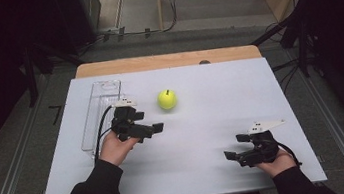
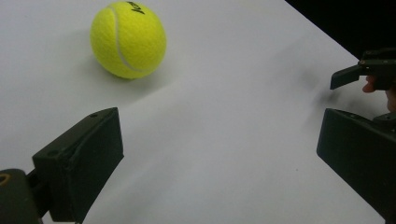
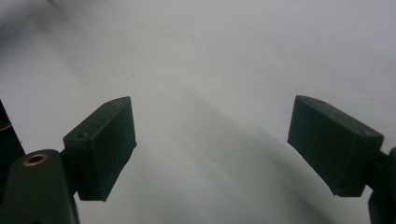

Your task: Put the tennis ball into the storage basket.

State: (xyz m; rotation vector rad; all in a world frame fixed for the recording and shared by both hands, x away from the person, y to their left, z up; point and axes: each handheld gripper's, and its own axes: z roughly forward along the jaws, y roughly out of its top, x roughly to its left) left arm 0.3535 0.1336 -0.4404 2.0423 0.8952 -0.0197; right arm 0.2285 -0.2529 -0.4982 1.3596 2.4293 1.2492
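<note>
Two grippers stand wide open and empty: your left gripper (image 2: 219, 140) is approaching the tennis ball (image 2: 128, 39), which sits just ahead of its left jaw, so swing left and straddle it, while your right gripper (image 3: 212, 144) idles well apart.

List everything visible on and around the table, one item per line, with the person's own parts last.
Fuzzy yellow-green tennis ball: one, on the board's far middle, just beyond the left gripper.
Clear plastic rectangular tray: one, transparent, along the board's far-left edge.
White flat board: one, covering the tabletop.
Light wooden table: one, its edge showing past the board.
Left gripper: one, black, fingers open, near the ball.
Right gripper: one, black, fingers open, at near right.
</note>
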